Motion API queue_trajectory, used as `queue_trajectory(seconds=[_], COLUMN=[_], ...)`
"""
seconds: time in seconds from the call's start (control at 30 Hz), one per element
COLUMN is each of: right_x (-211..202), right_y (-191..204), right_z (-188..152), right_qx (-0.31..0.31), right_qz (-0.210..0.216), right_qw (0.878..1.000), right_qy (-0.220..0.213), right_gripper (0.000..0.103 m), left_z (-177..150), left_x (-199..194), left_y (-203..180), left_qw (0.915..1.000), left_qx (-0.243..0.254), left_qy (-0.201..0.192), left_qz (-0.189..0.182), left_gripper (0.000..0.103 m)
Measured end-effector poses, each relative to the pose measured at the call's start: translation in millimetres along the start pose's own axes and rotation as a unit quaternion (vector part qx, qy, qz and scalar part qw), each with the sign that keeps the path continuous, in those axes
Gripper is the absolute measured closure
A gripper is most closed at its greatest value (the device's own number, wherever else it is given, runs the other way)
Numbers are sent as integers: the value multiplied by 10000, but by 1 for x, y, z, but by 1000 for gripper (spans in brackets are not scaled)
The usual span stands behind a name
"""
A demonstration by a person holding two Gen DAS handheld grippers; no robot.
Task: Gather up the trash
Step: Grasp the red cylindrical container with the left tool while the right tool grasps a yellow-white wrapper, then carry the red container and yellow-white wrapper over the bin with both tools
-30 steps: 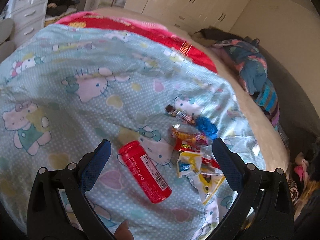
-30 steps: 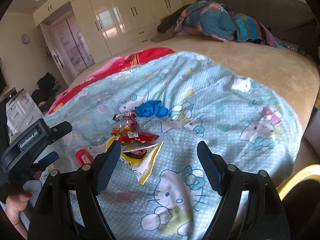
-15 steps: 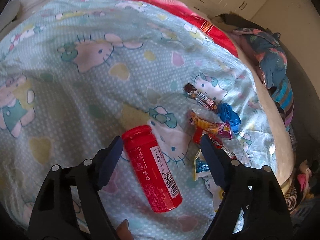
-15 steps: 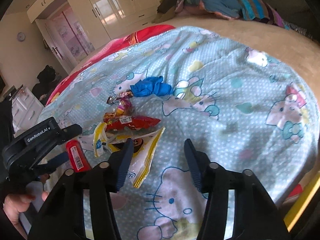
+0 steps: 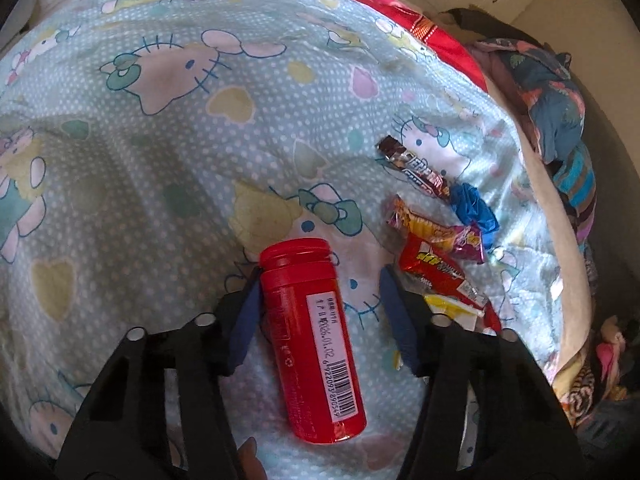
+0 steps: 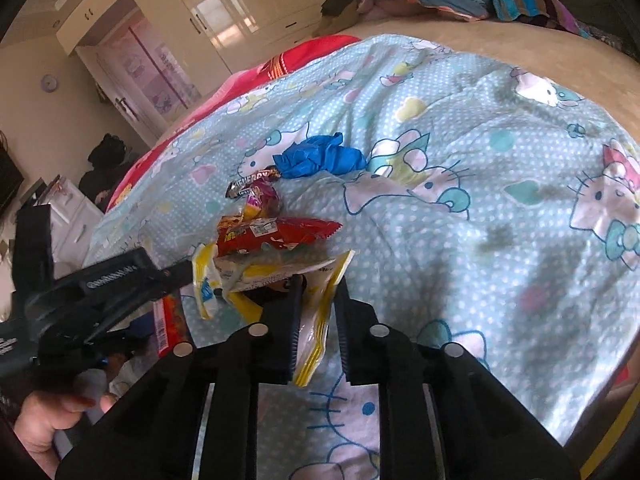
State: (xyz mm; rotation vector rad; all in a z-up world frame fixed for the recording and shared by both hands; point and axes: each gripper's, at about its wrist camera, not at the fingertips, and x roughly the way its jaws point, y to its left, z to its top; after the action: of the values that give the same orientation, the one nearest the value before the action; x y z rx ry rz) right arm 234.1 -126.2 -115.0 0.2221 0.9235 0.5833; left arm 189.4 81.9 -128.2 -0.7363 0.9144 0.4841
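Left wrist view: left hand-held gripper (image 5: 320, 304), jaws just narrowing, straddles the red bottle (image 5: 314, 344) lower centre on the bed (image 5: 120, 184); only one pad touches. Centre it, since smooth plastic rolls.
Right wrist view: right hand-held gripper (image 6: 318, 312), just closing, pinches the crinkly yellow wrapper (image 6: 316, 320) lower centre; lift gently.

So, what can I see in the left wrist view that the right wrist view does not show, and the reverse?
Only the left wrist view shows the whole red bottle lying between the fingers of the left tool, with its barcode label.

Only the right wrist view shows the right tool closed on the yellow wrapper, the hand holding the left tool, and the wardrobe doors.

Both show the blue crumpled piece, the red snack packet, the dark candy bar wrapper and the cartoon-cat blanket.
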Motion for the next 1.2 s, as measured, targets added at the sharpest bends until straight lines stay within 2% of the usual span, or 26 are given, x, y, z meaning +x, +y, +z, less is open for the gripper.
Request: queue_trajectory(seconds=[0.1, 0.33, 0.57, 0.77, 0.97, 1.2], right_x=[-10, -33, -63, -87, -111, -137], right_y=[1, -1, -2, -5, -9, -14], right_z=[-3, -5, -8, -10, -10, -15], right_qx=[-6, 7, -102, -112, -41, -50], right_qz=[-28, -120, -280, -390, -431, -535], right_qw=[9999, 9992, 9971, 9948, 9925, 9896], right_qy=[-130, -371, -707, -929, -1147, -1334], right_gripper=[92, 95, 95, 95, 95, 96], left_z=[0, -4, -6, -10, -17, -30], left_x=[2, -6, -25, -49, -67, -85], left_y=[-2, -13, -23, -34, -46, -55], left_qw=[9999, 9984, 9934, 9837, 9727, 9595], left_qx=[98, 398, 653, 929, 1334, 1693], left_qy=[37, -43, -368, -826, -1166, -1368], left_qz=[32, -397, -872, -1295, -1500, -1787], left_gripper=[75, 75, 75, 75, 75, 75])
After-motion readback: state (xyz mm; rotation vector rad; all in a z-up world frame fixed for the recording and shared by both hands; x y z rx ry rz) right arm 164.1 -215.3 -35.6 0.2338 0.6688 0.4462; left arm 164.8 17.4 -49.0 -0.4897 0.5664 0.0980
